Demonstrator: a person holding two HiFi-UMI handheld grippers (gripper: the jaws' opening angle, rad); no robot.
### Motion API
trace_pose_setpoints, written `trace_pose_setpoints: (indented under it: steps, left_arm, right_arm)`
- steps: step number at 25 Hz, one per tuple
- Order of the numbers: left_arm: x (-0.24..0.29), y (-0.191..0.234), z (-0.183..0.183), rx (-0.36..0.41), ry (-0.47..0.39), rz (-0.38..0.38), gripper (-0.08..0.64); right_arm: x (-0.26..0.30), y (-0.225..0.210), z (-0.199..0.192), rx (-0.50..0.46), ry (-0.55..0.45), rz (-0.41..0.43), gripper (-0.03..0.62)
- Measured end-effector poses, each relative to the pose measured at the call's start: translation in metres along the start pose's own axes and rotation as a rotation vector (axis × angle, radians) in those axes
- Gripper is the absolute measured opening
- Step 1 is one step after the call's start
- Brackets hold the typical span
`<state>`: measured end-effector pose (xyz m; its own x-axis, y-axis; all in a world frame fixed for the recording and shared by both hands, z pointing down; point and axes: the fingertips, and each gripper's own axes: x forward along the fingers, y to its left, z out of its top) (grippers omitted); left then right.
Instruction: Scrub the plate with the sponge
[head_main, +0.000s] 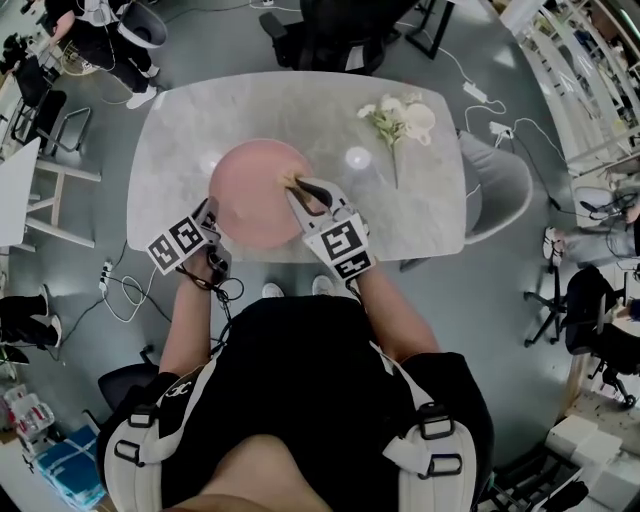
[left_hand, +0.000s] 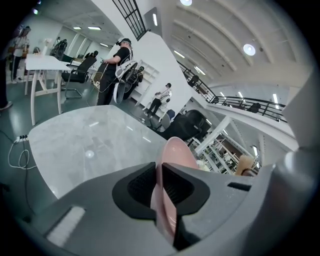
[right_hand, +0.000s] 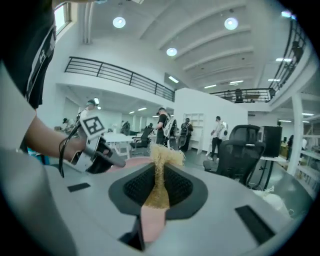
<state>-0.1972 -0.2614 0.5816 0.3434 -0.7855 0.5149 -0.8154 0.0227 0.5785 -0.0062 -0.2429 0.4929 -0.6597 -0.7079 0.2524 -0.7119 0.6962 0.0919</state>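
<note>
Left gripper (left_hand: 159, 174): jaws nearly together, clamped on the near-left rim of the pink plate (left_hand: 176, 150); the rim runs edge-on between the pads. Right gripper (right_hand: 159, 170): jaws pinched tight on a tan, fibrous sponge (right_hand: 162, 156), whose frayed tuft sticks out past the tips. From the head view the plate sits over the near middle of the marble surface (head_main: 190, 110), with its face up. The right gripper's tips and sponge are over the plate's right part; contact cannot be told. White flowers (head_main: 395, 120) lie far right on the surface, well apart from the plate.
</note>
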Motion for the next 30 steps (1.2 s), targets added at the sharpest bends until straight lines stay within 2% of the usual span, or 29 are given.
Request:
trace_pose_setpoints:
  steps: [5,8,13,19,24,28,30]
  left_arm:
    - [0.032,0.015,-0.032,-0.043,0.085,0.028,0.038]
    - [0.056,0.027,-0.053,-0.097,0.139,0.042,0.038]
    - [0.085,0.037,-0.086,-0.105,0.208,0.078,0.04]
    - [0.108,0.045,-0.117,-0.071,0.256,0.122,0.038]
    - [0.123,0.071,-0.152,0.047,0.358,0.238,0.017]
    - [0.128,0.072,-0.154,0.122,0.363,0.254,0.017]
    - [0.131,0.071,-0.154,0.12,0.366,0.254,0.017]
  right_arm:
    - [-0.054,-0.047,0.023,0.051,-0.111,-0.197,0.052]
    - [-0.08,-0.066,0.022,0.074,-0.116,-0.289,0.052]
    - [-0.116,-0.08,0.005,0.095,-0.083,-0.384,0.052]
    - [-0.15,-0.084,-0.013,0.113,-0.05,-0.462,0.052]
    - [-0.164,-0.087,-0.02,0.127,-0.038,-0.498,0.052]
    - [-0.167,-0.085,-0.025,0.134,-0.027,-0.504,0.052]
    - [-0.166,-0.083,-0.027,0.137,-0.025,-0.507,0.052]
